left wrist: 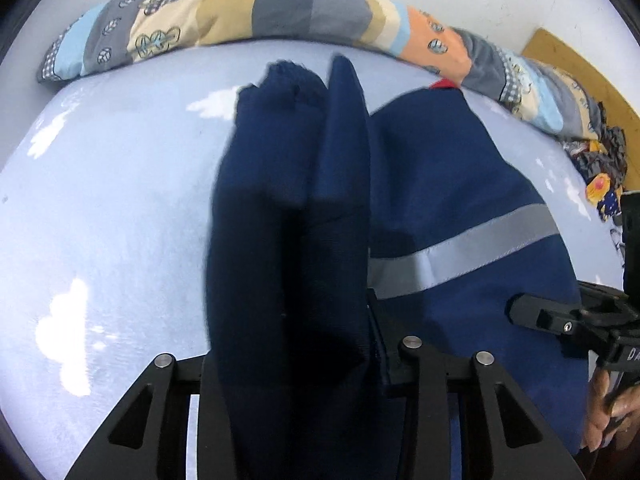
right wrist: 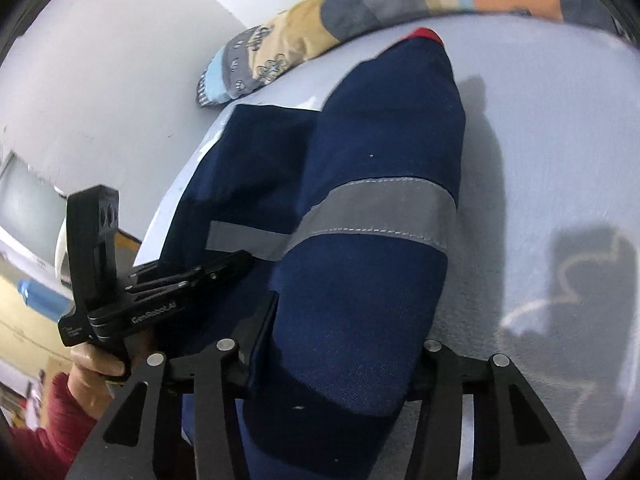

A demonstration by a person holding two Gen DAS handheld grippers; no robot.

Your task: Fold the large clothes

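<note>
A navy work garment (left wrist: 460, 184) with a grey reflective stripe (left wrist: 460, 252) lies on the pale blue bed sheet (left wrist: 100, 200). My left gripper (left wrist: 292, 304) is shut on a raised bunch of its cloth, which hangs over and hides the left finger. In the right wrist view my right gripper (right wrist: 348, 320) is shut on a thick fold of the same garment (right wrist: 380, 128), with the stripe (right wrist: 380, 208) just ahead of it. The left gripper (right wrist: 224, 268) shows there at the left, its tips on the cloth. The right gripper (left wrist: 520, 312) shows at the right edge of the left wrist view.
A rolled patchwork quilt (left wrist: 280, 12) runs along the far edge of the bed by the white wall. A wooden board (left wrist: 568, 64) and a heap of patterned clothes (left wrist: 604, 168) sit at the far right. A hand (right wrist: 100, 364) in a red sleeve (right wrist: 48, 432) holds the left gripper.
</note>
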